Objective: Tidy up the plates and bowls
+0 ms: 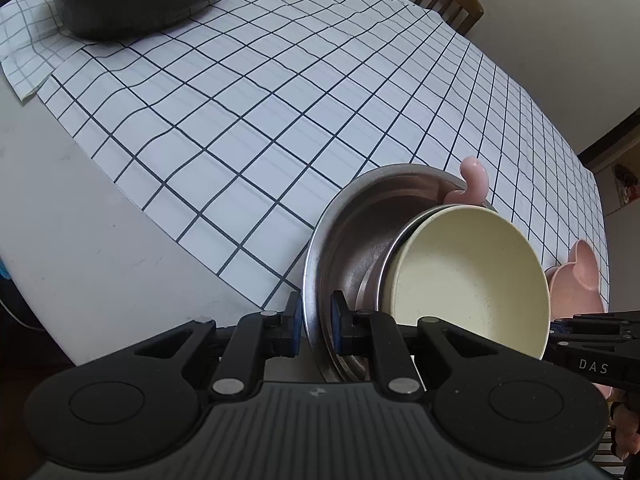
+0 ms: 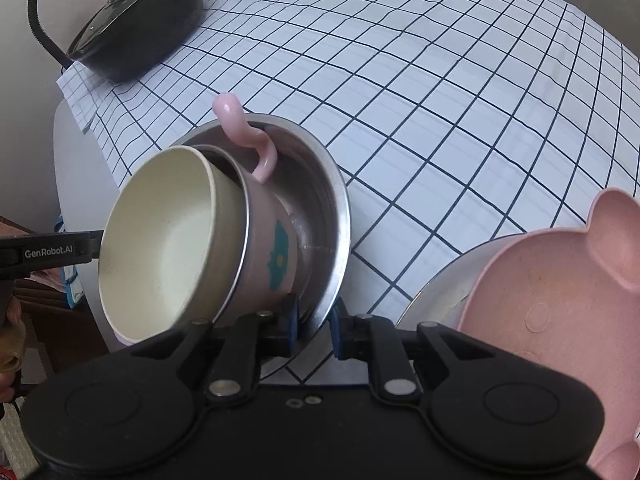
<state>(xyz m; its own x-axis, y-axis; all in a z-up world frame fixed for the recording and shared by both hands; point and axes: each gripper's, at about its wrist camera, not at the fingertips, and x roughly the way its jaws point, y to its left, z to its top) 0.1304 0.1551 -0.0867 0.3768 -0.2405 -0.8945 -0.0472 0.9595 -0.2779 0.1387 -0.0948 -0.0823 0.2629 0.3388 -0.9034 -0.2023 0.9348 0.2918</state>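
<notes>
Left wrist view: steel bowl tilted above checked cloth, rigid, slick thin rim, light; left gripper pinching near rim, right gripper pinching opposite rim edge. Inside steel bowl: pink mug, hard, breakable, loose, best taken by handle. Inside mug: cream bowl, smooth, could slide out. Pink eared plate right of steel bowl, light plastic

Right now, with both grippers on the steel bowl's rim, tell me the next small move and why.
Probably lower the wide stainless steel bowl level onto the checked tablecloth: left gripper and right gripper clamp its rim, and it tilts, the cream bowl and pink mug leaning inside.
</notes>
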